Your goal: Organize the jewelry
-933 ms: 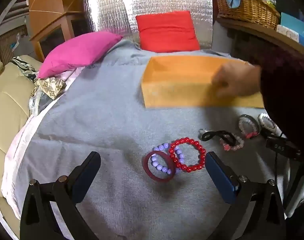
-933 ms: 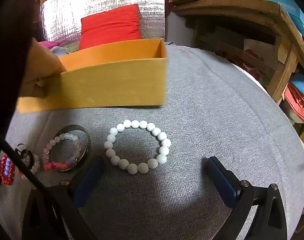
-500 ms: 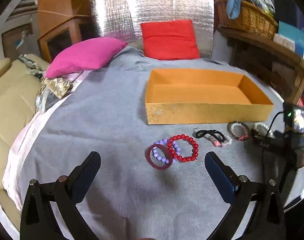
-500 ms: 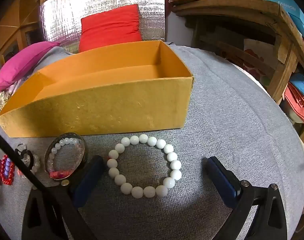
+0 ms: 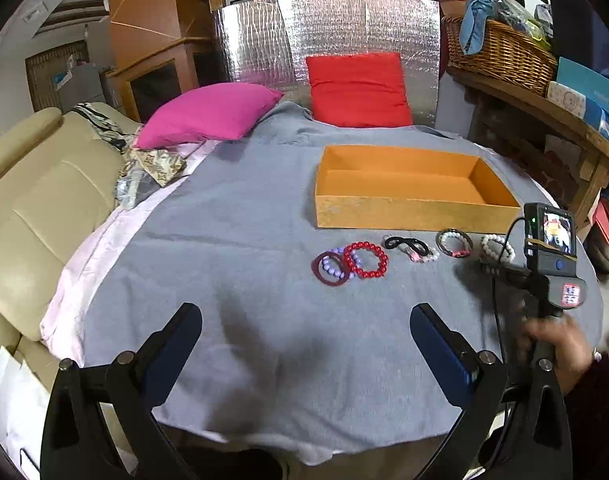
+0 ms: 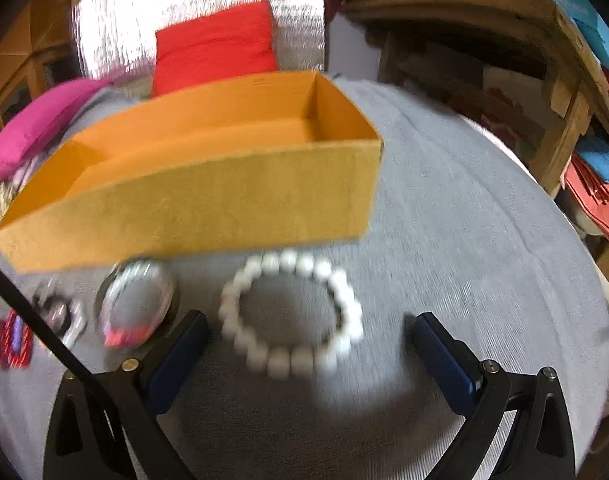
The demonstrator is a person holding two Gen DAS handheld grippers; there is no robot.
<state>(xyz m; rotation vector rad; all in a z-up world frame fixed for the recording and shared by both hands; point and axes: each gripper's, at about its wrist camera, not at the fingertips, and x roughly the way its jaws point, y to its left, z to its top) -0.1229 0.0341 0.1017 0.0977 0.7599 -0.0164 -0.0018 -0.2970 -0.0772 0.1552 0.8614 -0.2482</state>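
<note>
Both tongs stand apart, holding nothing; the left tongs [image 5: 306, 344] hover over the grey tabletop [image 5: 232, 240]; bracelets lie in a row before the orange box [image 5: 414, 210], toward the tabletop's right edge; the white bead bracelet [image 6: 290, 314] lies just ahead of the right tongs [image 6: 304, 354].

- The right tool [image 6: 304, 354] fills the bottom of the frame, its two dark blue fingers [image 6: 176, 356] spread wide apart with nothing between them.
- A white bead bracelet [image 6: 290, 314] lies flat on the grey surface [image 6: 484, 240] at centre, just ahead of the fingers; the view is blurred.
- An orange box [image 6: 208, 200], open-topped, sits just behind it across the upper left.
- A silvery bangle [image 6: 136, 304] lies left of the bracelet, red beads [image 6: 14, 340] at the far left edge.
- A red cushion [image 6: 216, 46] stands at the top.
</note>
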